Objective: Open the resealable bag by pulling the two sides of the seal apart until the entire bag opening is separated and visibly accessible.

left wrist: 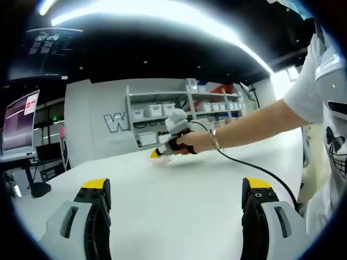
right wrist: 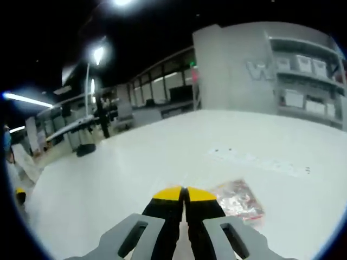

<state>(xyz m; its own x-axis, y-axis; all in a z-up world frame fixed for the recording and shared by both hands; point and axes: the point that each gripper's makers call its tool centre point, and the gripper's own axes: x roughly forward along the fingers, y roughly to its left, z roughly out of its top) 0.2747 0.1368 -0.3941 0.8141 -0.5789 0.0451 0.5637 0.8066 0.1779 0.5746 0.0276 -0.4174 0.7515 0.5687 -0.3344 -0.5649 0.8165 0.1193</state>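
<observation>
White tabletop [left wrist: 179, 195] carries the work: in the left gripper view the left gripper [left wrist: 176, 197] hangs over it with its yellow-tipped jaws spread wide and nothing between them, while the right gripper [left wrist: 162, 150], held in a hand [left wrist: 191, 143], rests farther across the table. In the right gripper view the right gripper [right wrist: 184, 194] has its jaws pressed together on nothing, and the resealable bag [right wrist: 238, 200] lies flat on the table just to the right of its tips.
</observation>
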